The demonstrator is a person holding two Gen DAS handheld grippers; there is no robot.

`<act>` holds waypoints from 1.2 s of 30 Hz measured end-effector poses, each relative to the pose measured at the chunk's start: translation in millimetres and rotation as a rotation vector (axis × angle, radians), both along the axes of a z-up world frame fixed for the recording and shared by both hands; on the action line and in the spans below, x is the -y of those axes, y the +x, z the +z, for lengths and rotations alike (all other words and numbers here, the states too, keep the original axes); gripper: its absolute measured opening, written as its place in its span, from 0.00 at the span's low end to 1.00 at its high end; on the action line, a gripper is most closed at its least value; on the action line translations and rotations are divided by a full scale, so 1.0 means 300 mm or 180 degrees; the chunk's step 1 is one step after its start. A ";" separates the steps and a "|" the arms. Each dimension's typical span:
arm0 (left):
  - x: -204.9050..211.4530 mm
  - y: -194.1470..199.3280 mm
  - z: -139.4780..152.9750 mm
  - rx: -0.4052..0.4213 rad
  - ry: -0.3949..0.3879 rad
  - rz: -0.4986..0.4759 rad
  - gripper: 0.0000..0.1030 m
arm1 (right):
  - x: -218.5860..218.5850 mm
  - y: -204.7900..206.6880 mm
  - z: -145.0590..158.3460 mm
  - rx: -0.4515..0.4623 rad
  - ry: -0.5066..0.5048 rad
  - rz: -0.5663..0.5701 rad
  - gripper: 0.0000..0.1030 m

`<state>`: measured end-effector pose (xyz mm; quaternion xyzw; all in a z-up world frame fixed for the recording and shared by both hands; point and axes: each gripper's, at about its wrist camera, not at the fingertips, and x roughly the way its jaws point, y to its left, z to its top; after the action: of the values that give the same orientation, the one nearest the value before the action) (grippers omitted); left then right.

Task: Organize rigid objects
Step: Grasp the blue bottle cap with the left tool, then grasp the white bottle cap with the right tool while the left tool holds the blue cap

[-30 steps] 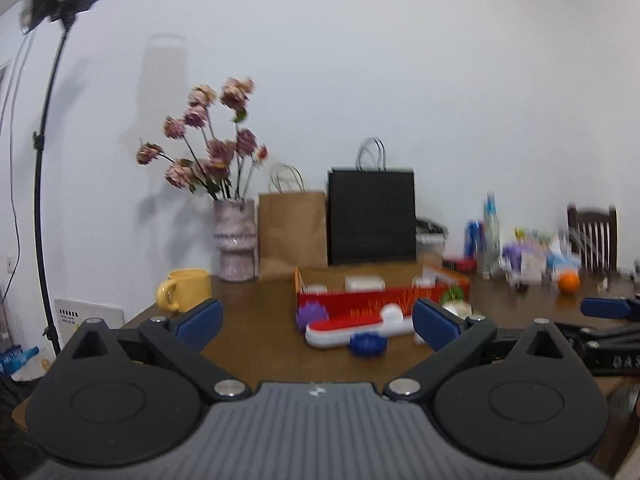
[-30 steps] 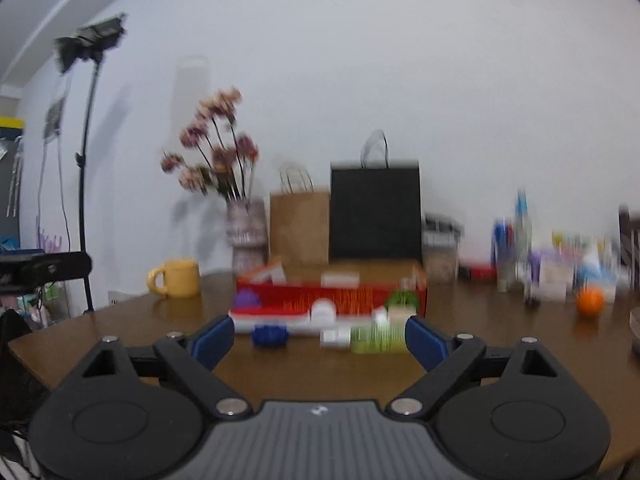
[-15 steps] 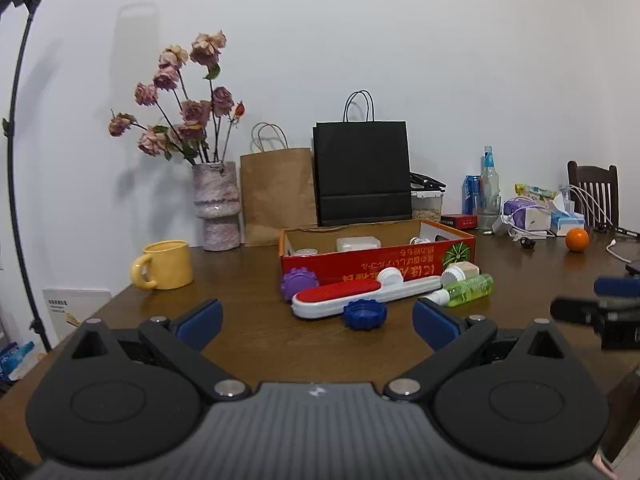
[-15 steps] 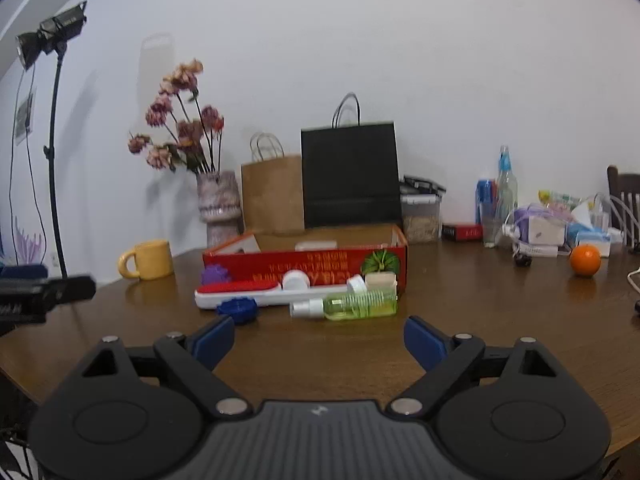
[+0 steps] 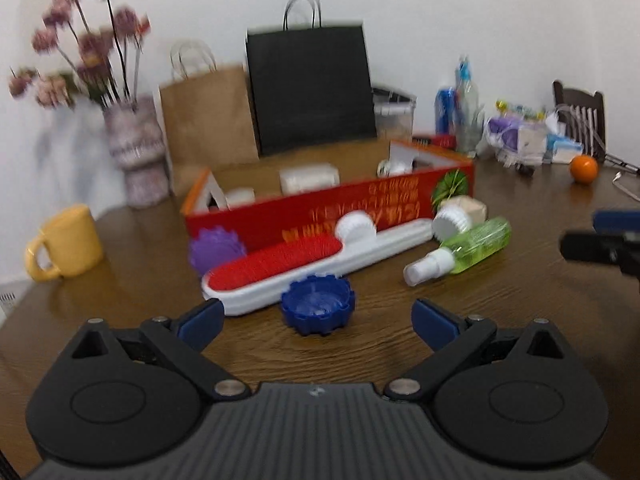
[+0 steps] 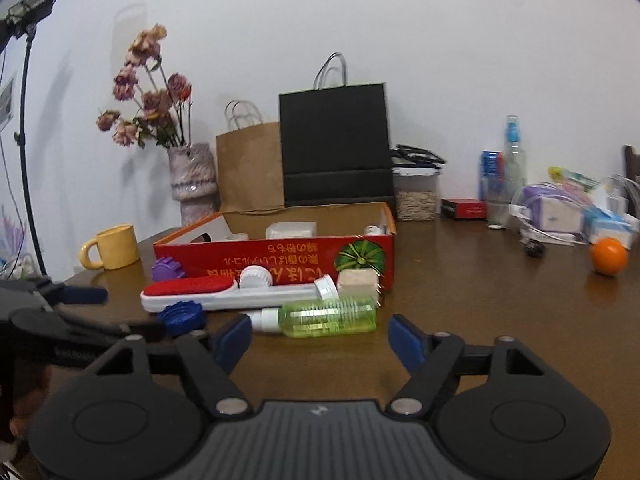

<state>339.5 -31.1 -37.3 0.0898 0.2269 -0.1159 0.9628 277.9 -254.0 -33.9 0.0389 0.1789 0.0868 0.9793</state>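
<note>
A red cardboard box stands open on the wooden table with a few white items inside. In front of it lie a red-and-white brush, a blue cap, a purple cap, a green spray bottle, a white cap and a beige block. My left gripper is open and empty just before the blue cap. My right gripper is open and empty just before the green bottle.
A yellow mug and a vase of flowers stand at the left. Brown and black paper bags stand behind the box. Bottles, packets and an orange sit at the right. A light stand is at far left.
Both grippers have moved forward and lower toward the objects in front of the box. Both stay open and empty.
</note>
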 end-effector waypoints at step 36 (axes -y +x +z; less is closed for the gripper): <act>-0.040 -0.253 -0.001 -0.0438 -0.0503 0.0075 0.54 | -0.343 -0.118 -0.055 -0.0206 -0.1403 0.1097 0.16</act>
<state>263.5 -19.1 -37.5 0.0026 0.2836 -0.1279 0.9504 242.5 -151.1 -50.3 -0.2033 0.2286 0.2096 0.9287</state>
